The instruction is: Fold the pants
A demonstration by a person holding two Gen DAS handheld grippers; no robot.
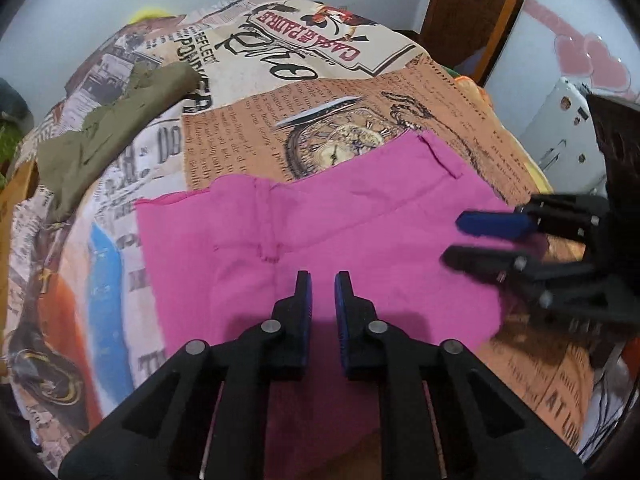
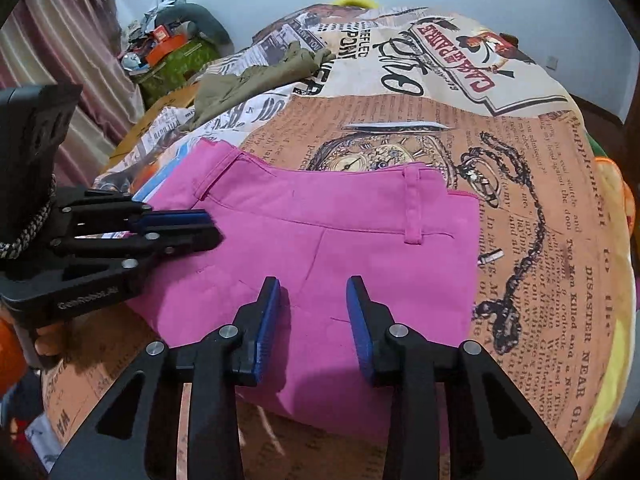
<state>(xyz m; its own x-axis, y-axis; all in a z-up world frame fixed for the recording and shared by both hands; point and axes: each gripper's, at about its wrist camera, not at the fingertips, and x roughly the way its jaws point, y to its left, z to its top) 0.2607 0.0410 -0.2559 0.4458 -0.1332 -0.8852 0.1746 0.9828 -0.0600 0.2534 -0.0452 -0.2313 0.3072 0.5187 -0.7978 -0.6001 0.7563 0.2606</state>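
Both your left gripper (image 1: pixel 322 280) and right gripper (image 2: pixel 313 286) hover with jaws released over the pants (image 2: pixel 320 248), so pinching one layer risks undoing the fold.

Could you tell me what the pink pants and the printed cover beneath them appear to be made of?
Pink pants: seemingly a smooth, matte woven fabric, perhaps cotton twill; the stitched belt loop, seams and soft creases suggest it. Printed cover: apparently a soft, matte textile with a newspaper print; it drapes and wrinkles over the surface. The exact fibre of either cannot be told.
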